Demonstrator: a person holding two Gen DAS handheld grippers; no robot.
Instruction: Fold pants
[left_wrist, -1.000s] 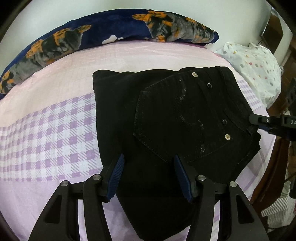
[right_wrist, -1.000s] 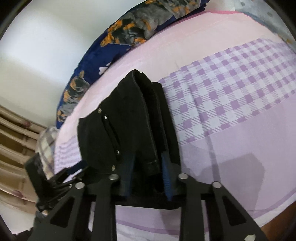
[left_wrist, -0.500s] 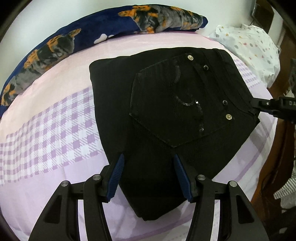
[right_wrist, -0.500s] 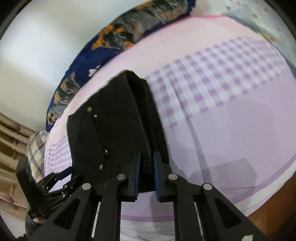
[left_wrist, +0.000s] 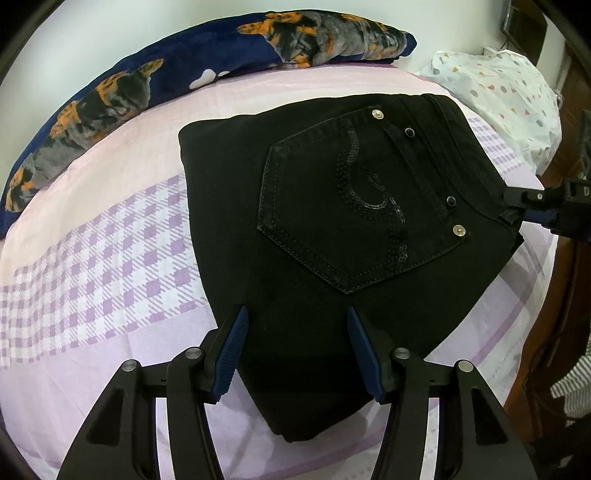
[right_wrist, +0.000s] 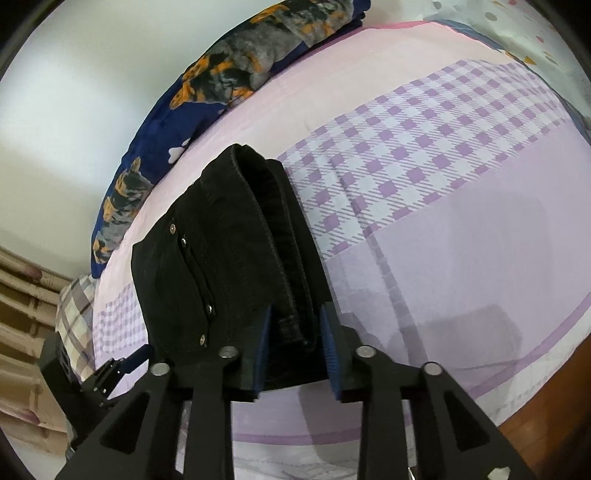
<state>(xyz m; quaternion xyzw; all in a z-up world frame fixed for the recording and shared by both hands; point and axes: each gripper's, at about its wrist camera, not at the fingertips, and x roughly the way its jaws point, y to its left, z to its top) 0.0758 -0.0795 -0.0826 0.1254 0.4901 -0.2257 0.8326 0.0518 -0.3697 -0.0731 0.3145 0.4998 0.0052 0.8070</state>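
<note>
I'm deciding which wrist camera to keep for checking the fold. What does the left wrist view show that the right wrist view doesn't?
Only the left wrist view shows the back pocket with its sequin swirl, the pants' flat top face, and the spotted white bedding. Only the right wrist view shows the stacked layers at the waistband edge, lying between the right tongs, which have just been opening; the pads look clear of the cloth. Both show the folded black pants, the lilac checked sheet, the dog-print blanket, and the left tongs open.

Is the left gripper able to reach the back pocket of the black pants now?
Probably yes: the left gripper stands open over the pants, and nothing covers the pocket ahead.
</note>
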